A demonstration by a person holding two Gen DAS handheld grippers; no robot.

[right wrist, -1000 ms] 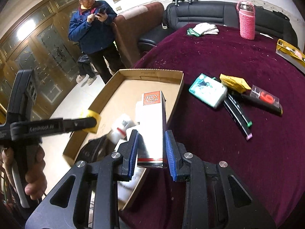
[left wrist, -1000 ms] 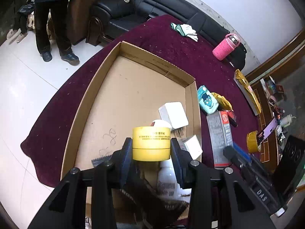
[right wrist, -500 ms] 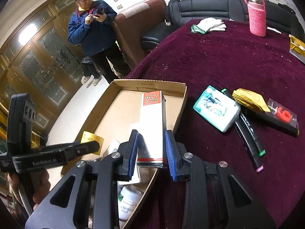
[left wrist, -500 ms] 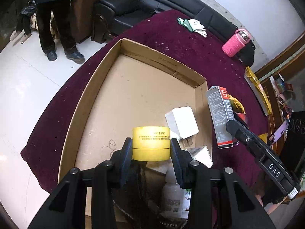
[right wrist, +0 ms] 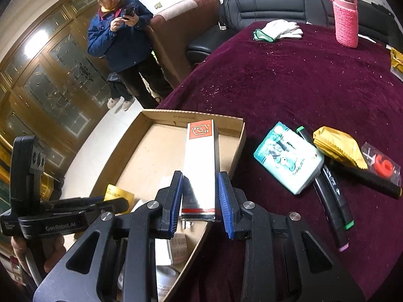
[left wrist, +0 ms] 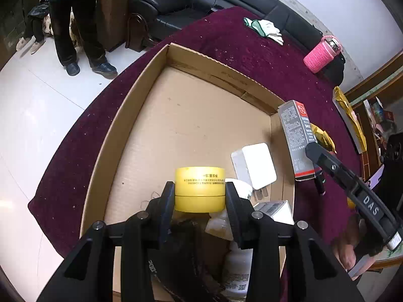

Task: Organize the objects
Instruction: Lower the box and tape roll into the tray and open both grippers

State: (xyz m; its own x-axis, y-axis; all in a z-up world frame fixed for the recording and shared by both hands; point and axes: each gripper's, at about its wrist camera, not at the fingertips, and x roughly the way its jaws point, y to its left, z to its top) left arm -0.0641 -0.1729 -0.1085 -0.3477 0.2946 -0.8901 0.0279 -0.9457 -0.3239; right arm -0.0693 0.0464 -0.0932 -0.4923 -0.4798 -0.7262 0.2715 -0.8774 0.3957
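Cardboard tray (left wrist: 131,105) on maroon tablecloth (right wrist: 289,80) | left jaws clamp yellow jar (left wrist: 199,188) | right jaws clamp box (right wrist: 201,166)

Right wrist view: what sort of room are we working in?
Most likely a home living room: a black leather sofa behind the table with its maroon velvet cloth, ornate glass-panelled wooden doors, and a bystander using a phone.

Yellow jar (left wrist: 199,188) and tall white-red carton (right wrist: 201,166) held over cardboard box (left wrist: 141,95)
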